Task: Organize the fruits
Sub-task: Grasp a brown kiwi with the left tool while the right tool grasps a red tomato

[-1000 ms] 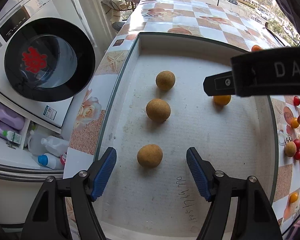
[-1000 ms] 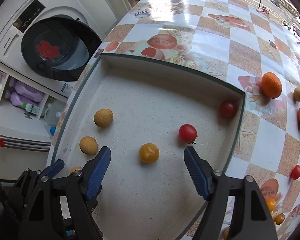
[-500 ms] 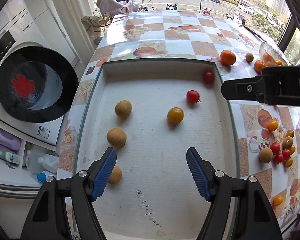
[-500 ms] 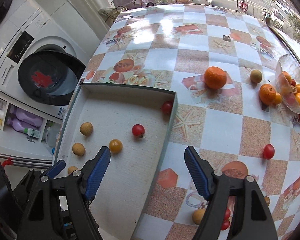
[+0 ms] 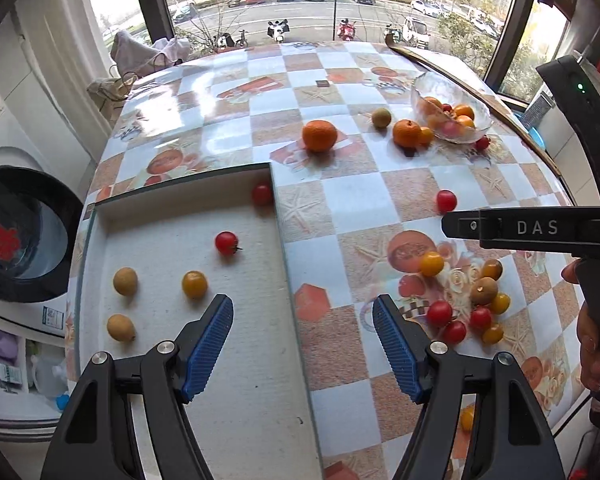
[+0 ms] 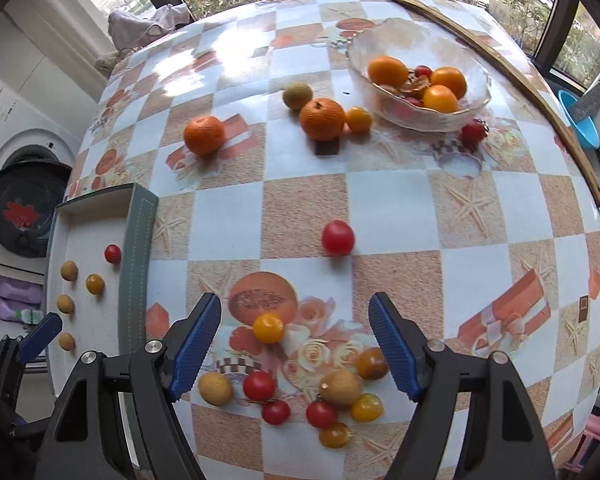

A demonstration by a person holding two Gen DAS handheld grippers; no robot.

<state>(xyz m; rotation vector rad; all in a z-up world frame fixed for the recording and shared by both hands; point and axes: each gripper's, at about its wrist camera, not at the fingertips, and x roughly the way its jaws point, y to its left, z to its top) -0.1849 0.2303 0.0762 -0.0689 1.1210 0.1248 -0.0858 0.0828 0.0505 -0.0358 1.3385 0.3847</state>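
Both tongs have swung from the tray [image 5: 278,216] toward loose fruit on the worktop [image 6: 228,224]. Right tongs [image 6: 295,340] gape empty above a yellow tomato [image 6: 268,327]; left tongs [image 5: 302,344], equally apart, hide nothing.

The tray [image 5: 278,216] runs off the bottom of the left picture. A red tomato [image 5: 262,194] sits half hidden in the tray's far corner. The glass bowl [image 6: 476,80] blurs its small fruit.

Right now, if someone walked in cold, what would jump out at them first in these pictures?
Probably the cluster of small red, yellow and tan fruits on the checkered tablecloth, just ahead of the open right gripper. Then the glass bowl of oranges at the far side, and the white tray at left, holding a few sorted fruits.
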